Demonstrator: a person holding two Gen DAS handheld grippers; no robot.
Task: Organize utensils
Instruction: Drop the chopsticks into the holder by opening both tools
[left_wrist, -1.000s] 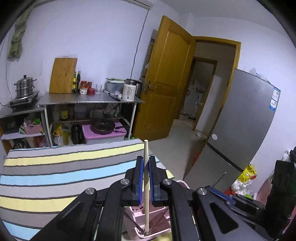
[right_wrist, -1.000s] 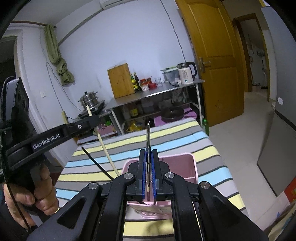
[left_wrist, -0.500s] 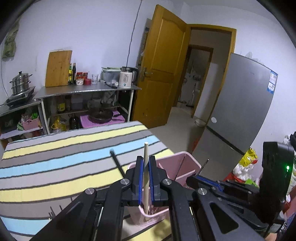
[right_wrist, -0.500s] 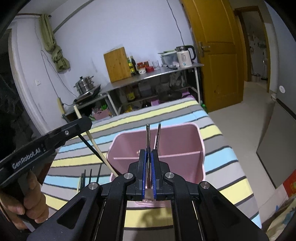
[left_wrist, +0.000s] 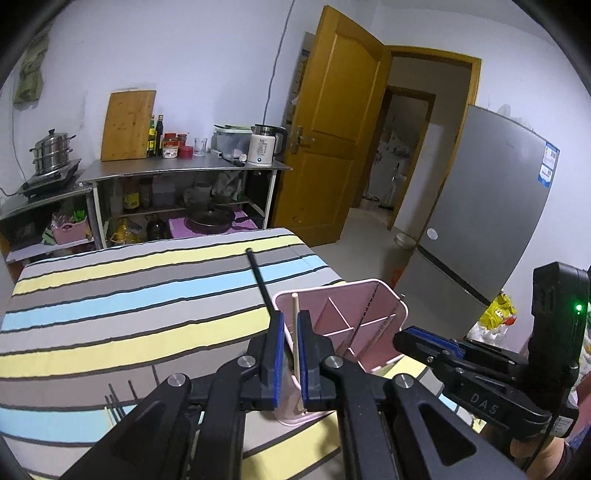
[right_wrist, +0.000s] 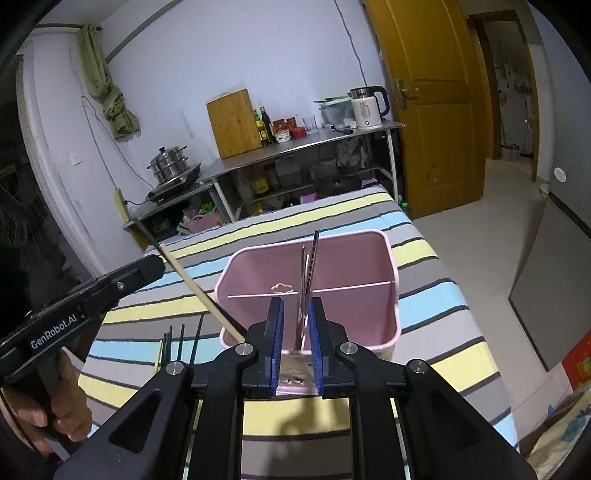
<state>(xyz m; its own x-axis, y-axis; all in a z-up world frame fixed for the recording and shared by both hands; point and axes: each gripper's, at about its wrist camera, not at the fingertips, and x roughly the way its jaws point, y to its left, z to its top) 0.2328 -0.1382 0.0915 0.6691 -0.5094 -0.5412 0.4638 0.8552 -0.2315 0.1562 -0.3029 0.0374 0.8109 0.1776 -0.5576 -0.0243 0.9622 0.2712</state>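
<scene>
A pink divided utensil holder (right_wrist: 369, 254) stands on the striped table; it also shows in the left wrist view (left_wrist: 373, 317). My left gripper (left_wrist: 290, 325) has its jaws parted around a wooden chopstick (left_wrist: 296, 343) that leans in the holder's near compartment beside a black chopstick (left_wrist: 260, 277). My right gripper (right_wrist: 295, 314) is open, its jaws apart on either side of metal utensils (right_wrist: 308, 273) that stand in the holder. The left gripper shows in the right wrist view (right_wrist: 122, 280), with the wooden chopstick (right_wrist: 199, 291) running past it.
Several dark chopsticks (right_wrist: 181, 341) lie on the striped cloth (right_wrist: 258, 221) left of the holder, also seen in the left wrist view (left_wrist: 118, 398). A steel shelf with kettle and bottles (left_wrist: 184, 166) stands behind the table. A fridge (left_wrist: 491, 206) is at right.
Both grippers have opened: the left let go of the wooden chopstick and the right let go of the metal utensil, which now stand in the holder. Both views have drawn back slightly.
</scene>
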